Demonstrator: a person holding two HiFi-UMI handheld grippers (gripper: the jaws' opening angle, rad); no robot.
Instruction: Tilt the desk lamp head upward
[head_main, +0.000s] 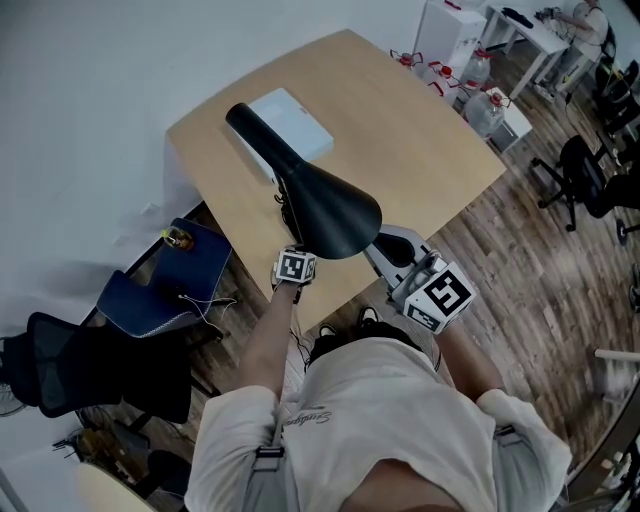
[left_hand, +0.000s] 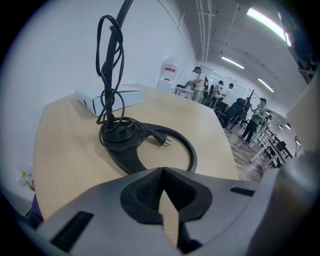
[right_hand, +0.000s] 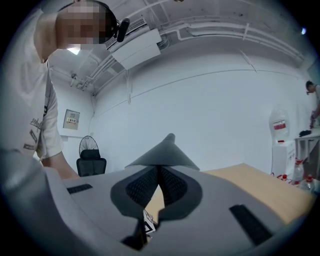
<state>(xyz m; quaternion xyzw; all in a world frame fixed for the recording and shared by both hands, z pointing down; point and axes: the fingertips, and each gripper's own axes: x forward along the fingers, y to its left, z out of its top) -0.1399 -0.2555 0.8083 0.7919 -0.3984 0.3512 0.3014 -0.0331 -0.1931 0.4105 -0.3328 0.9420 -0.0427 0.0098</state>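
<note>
Left gripper (left_hand: 162, 175): jaws are pressing together with nothing between them; it is hovering low over the light wooden desk (head_main: 420, 150), facing the lamp's black ring-shaped base (left_hand: 125, 155), where the coiled black power cord (left_hand: 107, 75) is lying.
Black cone-shaped desk lamp head (head_main: 335, 215): it is hanging over the near desk edge on its black arm, between the two grippers, mouth pointing down.
Right gripper (right_hand: 159, 172): jaws are closing on nothing; it is pointing at the head from just beside it.
Step in hand: approach is looking under way, and the head is not yet being tilted.
Next move: likely one gripper steadying the base while the other pushes the rim upward.
Hidden: in the head view, the head is covering the left gripper's jaws and the base. The head's pivot is not showing, and contact with the head is impossible to confirm.
</note>
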